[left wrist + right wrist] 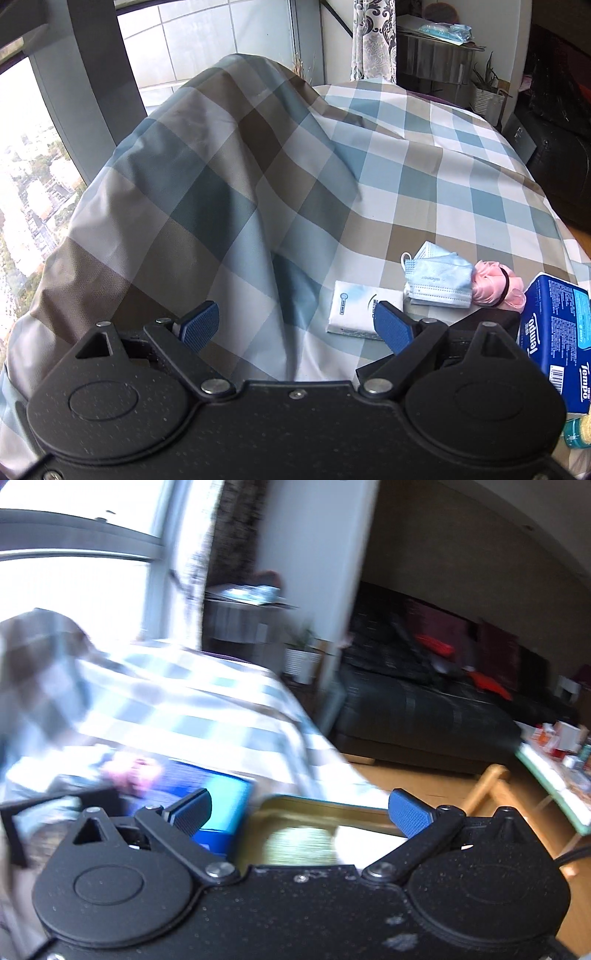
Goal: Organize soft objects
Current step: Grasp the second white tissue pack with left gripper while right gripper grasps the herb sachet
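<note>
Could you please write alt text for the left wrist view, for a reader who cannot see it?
The open left gripper hovers over a checked blue, white and brown cloth, which bulges high at the left. To its right lie a white tissue pack, folded blue face masks, a pink scrunchie and a blue Tempo tissue package.

On the cloth (424,177) the tissue pack (354,310) lies left of the masks (439,280); the scrunchie (495,284) touches the masks on their right, and the tissue box (554,332) stands right of it. A raised hump (207,166) sits left of these. In the right wrist view, blurred, an open tin (314,830) lies right of the box, with a sofa (424,716) behind.
</note>
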